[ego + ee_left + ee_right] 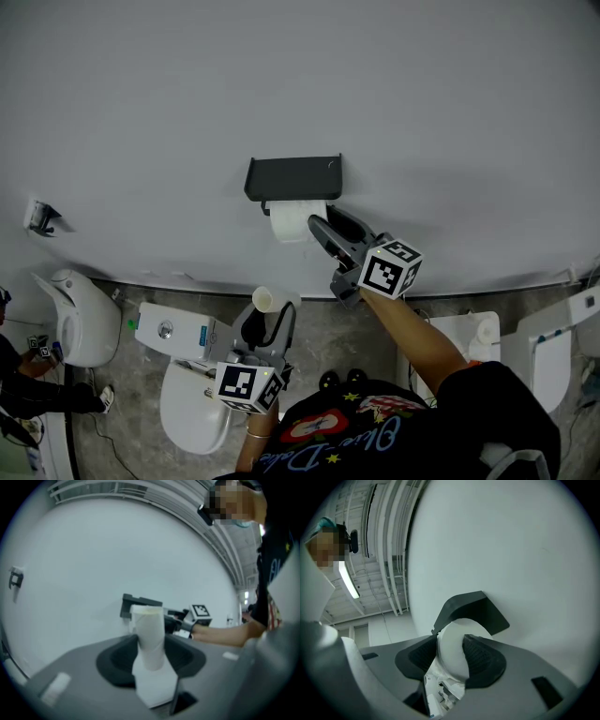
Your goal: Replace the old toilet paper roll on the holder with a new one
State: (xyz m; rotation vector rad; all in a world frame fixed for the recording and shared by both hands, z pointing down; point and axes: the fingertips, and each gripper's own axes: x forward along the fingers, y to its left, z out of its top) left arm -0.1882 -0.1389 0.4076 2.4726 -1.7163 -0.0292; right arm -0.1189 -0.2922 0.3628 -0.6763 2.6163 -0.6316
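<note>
Two rolls are in play: a fat roll (292,223) sits just under the black holder (293,176) on the wall, and a slim roll (264,299) is held in the air lower down, well apart from it. The right tool (326,225) pinches the fat roll from the side, one pad against each flank, with the holder's dark hood right behind it in the right gripper view. The left tool (270,319) is clamped on the slim roll, which stands upright between its pads. The main risk, as I judge it, lies at the holder: soft paper gives under a squeeze, so the fat roll could slip or deform in the grip. If it is off the bar or only half on it when the pads let go, it drops to the floor (356,347). A loose sheet end could also unwind. The slim roll, gripped low on its length, could tip out and land near the toilet (192,403) below.
</note>
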